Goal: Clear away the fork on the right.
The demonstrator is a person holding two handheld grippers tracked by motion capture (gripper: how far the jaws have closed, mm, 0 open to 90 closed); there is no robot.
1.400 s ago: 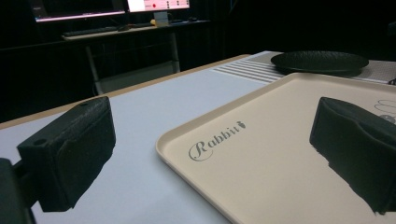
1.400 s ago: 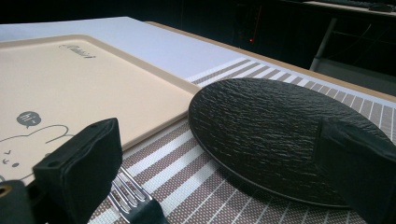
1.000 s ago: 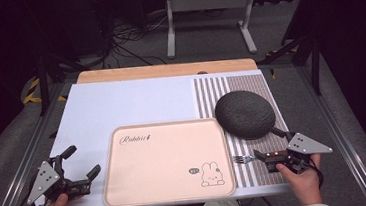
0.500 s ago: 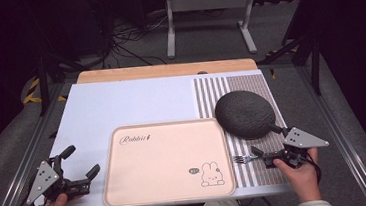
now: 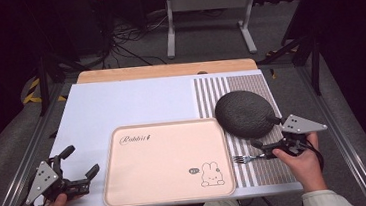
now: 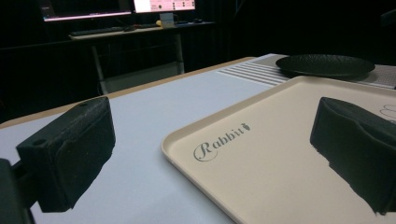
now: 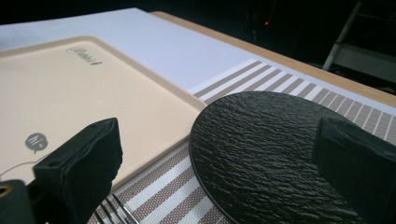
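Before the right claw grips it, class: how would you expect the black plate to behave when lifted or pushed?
The black plate looks rigid and slate-textured, so probably heavy for its size and breakable. Its low rim sits flat on the striped mat, so it should slide, not tip. The right claw, open, may find little edge to grip.

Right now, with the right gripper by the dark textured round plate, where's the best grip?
Probably the near rim of the dark textured round plate, approached low from the person's side by the right gripper. The plate lies flat on the striped placemat, so only its thin raised edge fits between the open jaws.
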